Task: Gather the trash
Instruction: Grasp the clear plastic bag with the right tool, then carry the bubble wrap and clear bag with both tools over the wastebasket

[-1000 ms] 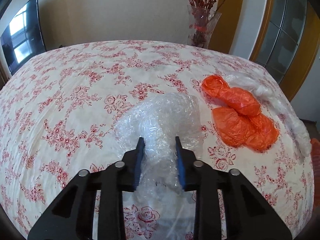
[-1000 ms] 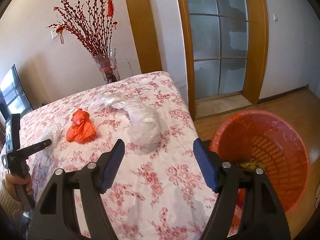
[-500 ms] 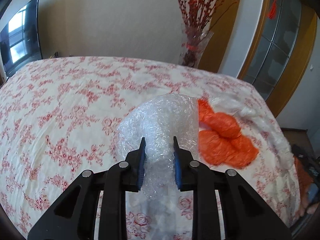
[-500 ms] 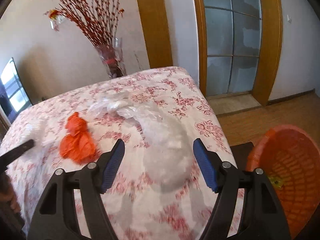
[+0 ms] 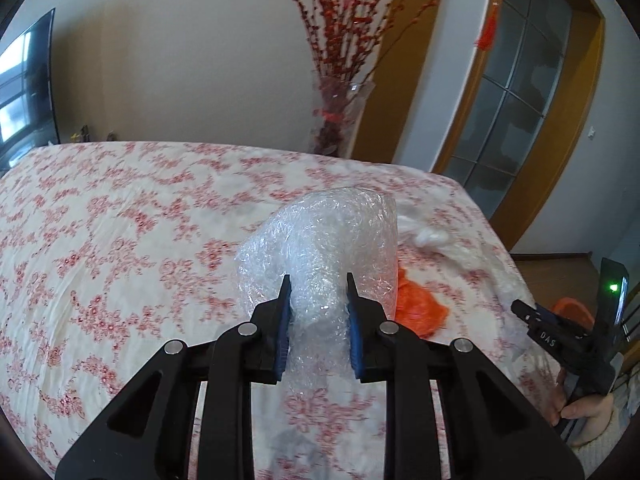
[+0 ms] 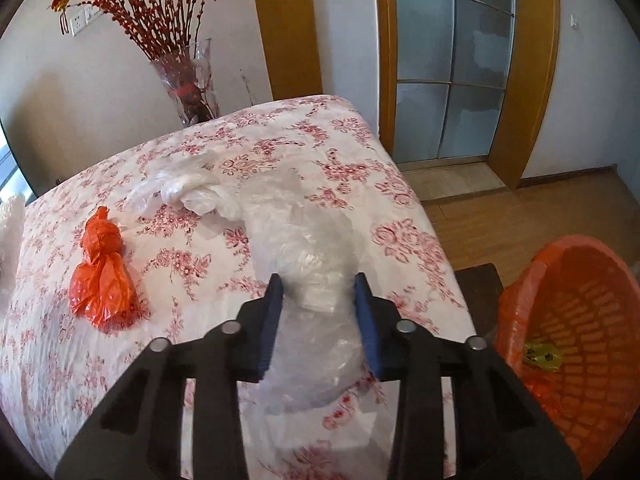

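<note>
Plastic: left gripper (image 5: 316, 286) clamps one bubble wrap (image 5: 320, 248), right gripper (image 6: 318, 286) closing on one clear bag (image 6: 308, 248).

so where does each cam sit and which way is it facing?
Left wrist: on the left tongs, angled down across the floral table; tongs grip bubble wrap; the right hand shows.
Right wrist: on the right tongs, aimed at clear plastic bag, orange basket beside.
Shared: orange bag, vase.

The setting was a home living or dining room: a floral tablecloth (image 5: 120, 220), a vase of red berry branches (image 6: 188, 80), wood-framed glass doors (image 6: 452, 60), a wall-mounted television (image 5: 24, 92).
</note>
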The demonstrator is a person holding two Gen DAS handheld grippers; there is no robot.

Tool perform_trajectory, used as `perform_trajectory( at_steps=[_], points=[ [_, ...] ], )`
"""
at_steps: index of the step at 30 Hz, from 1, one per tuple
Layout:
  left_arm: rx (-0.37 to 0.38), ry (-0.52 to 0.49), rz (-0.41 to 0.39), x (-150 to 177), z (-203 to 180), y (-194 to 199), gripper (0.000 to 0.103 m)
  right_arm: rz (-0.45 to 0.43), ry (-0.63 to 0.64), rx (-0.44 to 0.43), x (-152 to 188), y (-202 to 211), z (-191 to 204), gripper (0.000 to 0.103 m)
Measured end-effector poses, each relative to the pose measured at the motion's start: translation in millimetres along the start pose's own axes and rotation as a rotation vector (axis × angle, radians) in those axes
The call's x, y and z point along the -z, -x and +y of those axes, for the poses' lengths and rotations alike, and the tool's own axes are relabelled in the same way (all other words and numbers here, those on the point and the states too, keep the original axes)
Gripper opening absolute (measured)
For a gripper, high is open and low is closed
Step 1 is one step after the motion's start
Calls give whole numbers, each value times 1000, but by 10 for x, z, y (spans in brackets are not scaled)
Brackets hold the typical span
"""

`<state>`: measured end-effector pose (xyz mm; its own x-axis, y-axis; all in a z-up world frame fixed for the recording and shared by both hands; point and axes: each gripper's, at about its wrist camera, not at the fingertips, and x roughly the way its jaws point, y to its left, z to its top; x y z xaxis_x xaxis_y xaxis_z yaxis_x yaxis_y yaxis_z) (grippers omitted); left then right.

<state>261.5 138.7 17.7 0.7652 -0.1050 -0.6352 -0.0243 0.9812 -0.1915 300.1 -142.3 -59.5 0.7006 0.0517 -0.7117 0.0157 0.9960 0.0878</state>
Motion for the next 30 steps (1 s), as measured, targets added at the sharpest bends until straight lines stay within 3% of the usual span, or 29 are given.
perform_trajectory(
  at_steps=[18,30],
  points=[
    [158,-81,6,160,-863,146,23,-130,-116,-52,412,1023,-577,32],
    [296,-156,36,350,-1654,170,23,-270,-192,88,680,1676,-1122,32]
  ],
)
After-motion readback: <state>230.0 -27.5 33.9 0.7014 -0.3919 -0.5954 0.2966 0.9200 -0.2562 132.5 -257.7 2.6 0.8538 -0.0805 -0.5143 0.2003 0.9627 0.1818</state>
